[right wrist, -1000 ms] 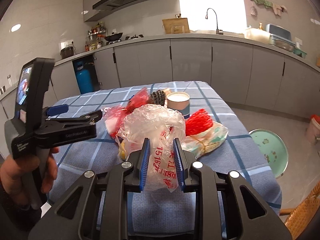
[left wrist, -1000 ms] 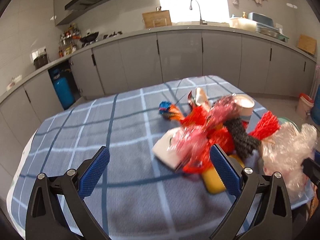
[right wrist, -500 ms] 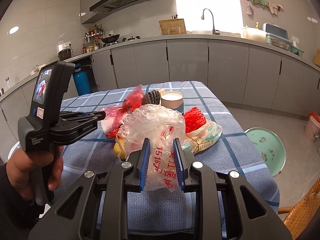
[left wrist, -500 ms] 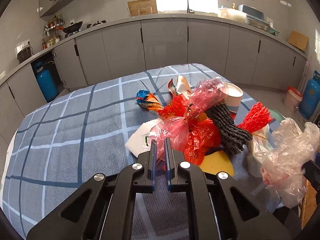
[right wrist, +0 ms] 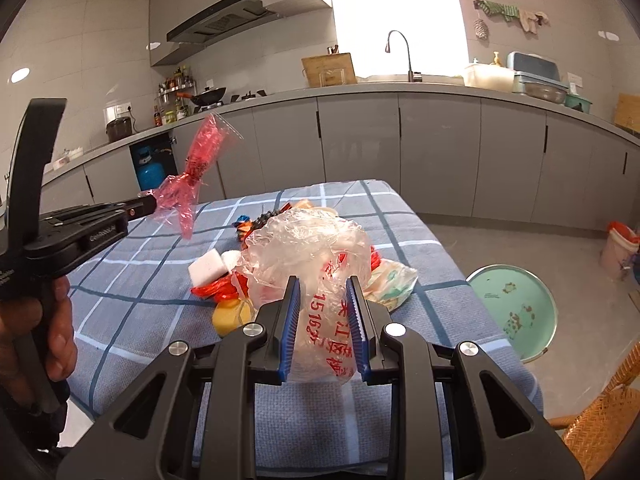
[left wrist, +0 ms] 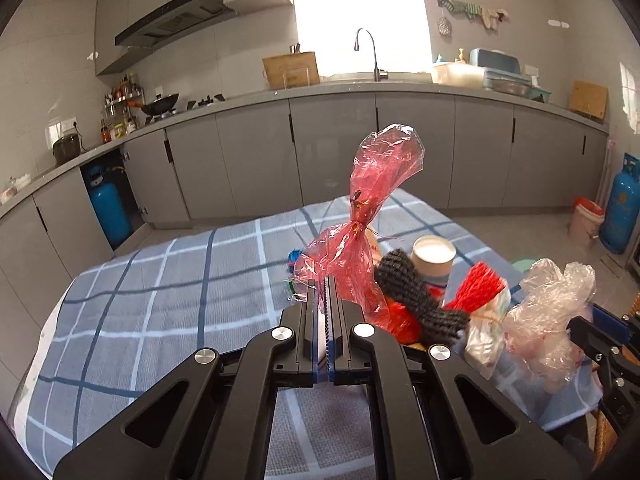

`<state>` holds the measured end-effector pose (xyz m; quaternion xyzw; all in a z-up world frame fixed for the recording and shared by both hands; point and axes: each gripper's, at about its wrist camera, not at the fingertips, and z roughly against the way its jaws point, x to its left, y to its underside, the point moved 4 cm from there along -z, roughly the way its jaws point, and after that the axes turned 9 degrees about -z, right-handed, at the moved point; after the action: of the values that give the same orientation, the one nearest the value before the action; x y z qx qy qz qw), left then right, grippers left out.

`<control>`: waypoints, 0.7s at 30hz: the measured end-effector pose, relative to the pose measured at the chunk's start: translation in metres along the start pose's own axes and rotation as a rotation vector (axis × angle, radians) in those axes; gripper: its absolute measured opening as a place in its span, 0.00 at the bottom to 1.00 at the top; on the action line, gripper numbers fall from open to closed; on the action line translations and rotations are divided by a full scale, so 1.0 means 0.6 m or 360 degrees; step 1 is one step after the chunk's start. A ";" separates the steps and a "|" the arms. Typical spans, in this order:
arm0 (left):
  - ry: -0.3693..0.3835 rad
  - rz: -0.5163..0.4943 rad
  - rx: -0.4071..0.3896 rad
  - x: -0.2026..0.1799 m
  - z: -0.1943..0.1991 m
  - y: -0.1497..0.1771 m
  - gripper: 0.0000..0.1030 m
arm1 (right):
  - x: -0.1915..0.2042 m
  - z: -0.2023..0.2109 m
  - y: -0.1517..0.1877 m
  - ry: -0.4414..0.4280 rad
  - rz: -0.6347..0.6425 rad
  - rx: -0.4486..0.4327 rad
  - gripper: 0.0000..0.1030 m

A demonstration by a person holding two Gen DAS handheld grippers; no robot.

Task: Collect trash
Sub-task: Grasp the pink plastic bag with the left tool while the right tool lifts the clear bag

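While pinched in left gripper (left wrist: 327, 294) — red wrapper (left wrist: 374, 216) crinkled, translucent, knotted mid-length.

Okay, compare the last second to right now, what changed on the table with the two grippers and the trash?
The left gripper closed its fingers on the red cellophane wrapper and lifted it up off the trash pile; it now hangs clear above the table. The right gripper stayed clamped on the clear plastic bag, and the rest of the pile stayed put.
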<state>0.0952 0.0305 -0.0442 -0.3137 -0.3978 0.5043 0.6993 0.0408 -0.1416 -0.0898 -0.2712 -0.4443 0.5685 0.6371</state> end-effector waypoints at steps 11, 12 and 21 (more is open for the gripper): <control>0.0100 -0.0113 -0.0063 -0.067 -0.011 -0.051 0.04 | -0.074 0.003 -0.037 0.0096 -0.0097 -0.0062 0.25; 0.0116 -0.0126 -0.0066 -0.077 -0.014 -0.056 0.04 | -0.082 0.002 -0.039 0.0106 -0.0103 -0.0067 0.25; 0.0258 -0.0248 -0.0105 -0.169 -0.033 -0.094 0.04 | -0.172 -0.011 -0.061 0.0239 -0.0184 -0.0097 0.25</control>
<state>0.1203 -0.0836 -0.0308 -0.3444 -0.3794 0.4079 0.7557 0.0684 -0.2478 -0.0882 -0.3062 -0.4272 0.4952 0.6917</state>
